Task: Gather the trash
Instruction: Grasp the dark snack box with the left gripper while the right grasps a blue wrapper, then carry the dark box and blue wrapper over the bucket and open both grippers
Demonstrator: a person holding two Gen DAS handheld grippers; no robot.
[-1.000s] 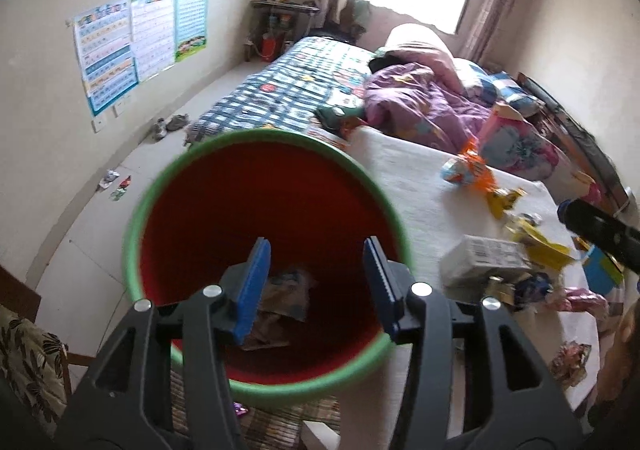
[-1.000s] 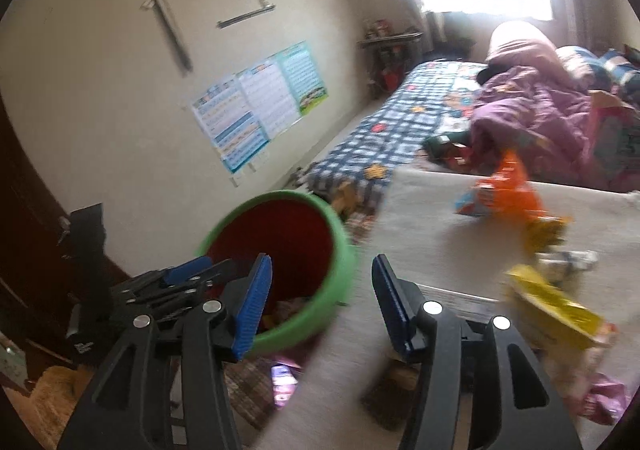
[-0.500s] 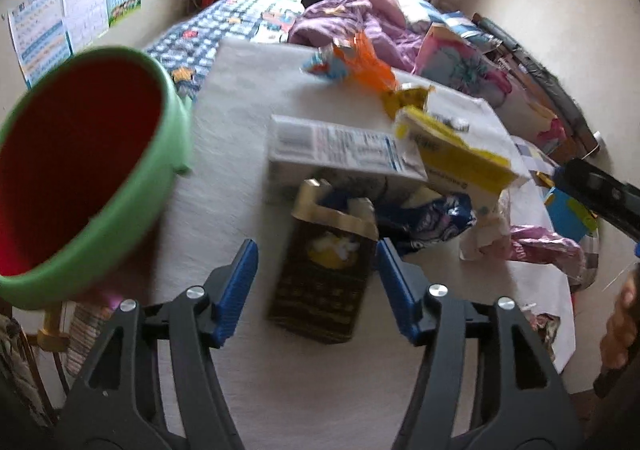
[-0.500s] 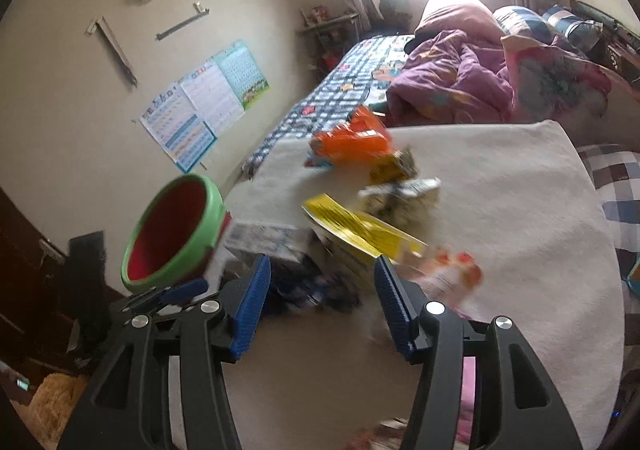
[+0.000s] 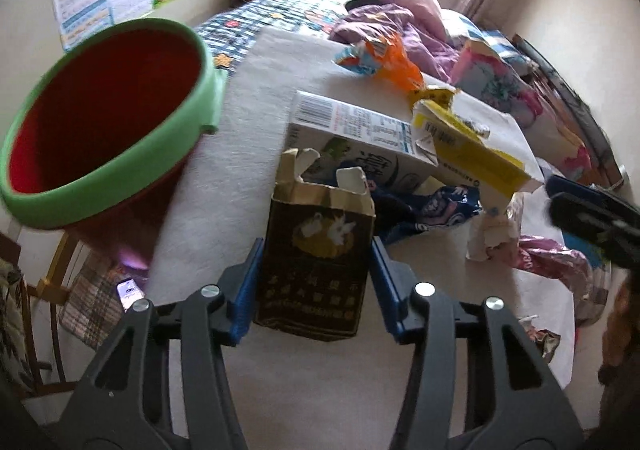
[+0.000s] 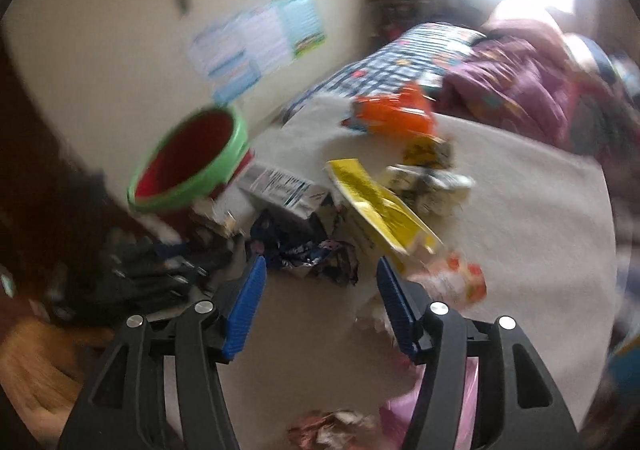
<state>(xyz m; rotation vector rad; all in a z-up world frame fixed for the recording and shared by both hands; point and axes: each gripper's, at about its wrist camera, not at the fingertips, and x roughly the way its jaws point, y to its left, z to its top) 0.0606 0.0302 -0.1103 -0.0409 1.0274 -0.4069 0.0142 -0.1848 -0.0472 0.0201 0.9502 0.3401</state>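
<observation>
1. The left tool [image 5: 316, 282] sits low over the white tabletop [image 5: 256, 122] with a torn brown carton [image 5: 316, 250] right between its blue pads. The jaws are closing in on it; the pads look like they're right at the carton's sides, but I honestly can't tell if they're pressing yet.
2. That brown carton has a ragged open top and a little white rabbit picture on its face. It lies on the tabletop, its torn end pointing away from the tool.
3. Just behind it is a white box [image 5: 360, 130] with a barcode, and a yellow box [image 5: 472, 154] leans against that one's right end.
4. A crumpled dark blue wrapper [image 5: 424, 210] is squeezed in between the brown carton and the white box. Farther back there's an orange wrapper [image 5: 396, 62].
5. The red bucket with a green rim [image 5: 104, 114] is off to the left, tipped so you see straight into it.
6. The right tool [image 6: 320, 298] hangs over the same pile with its jaws apart and nothing in them. That view is pretty blurry, but the dark blue wrapper is just ahead of the pads, and the yellow box lies to the right of it.
7. More pinkish wrappers [image 5: 556, 262] lie at the right edge of the tabletop.
</observation>
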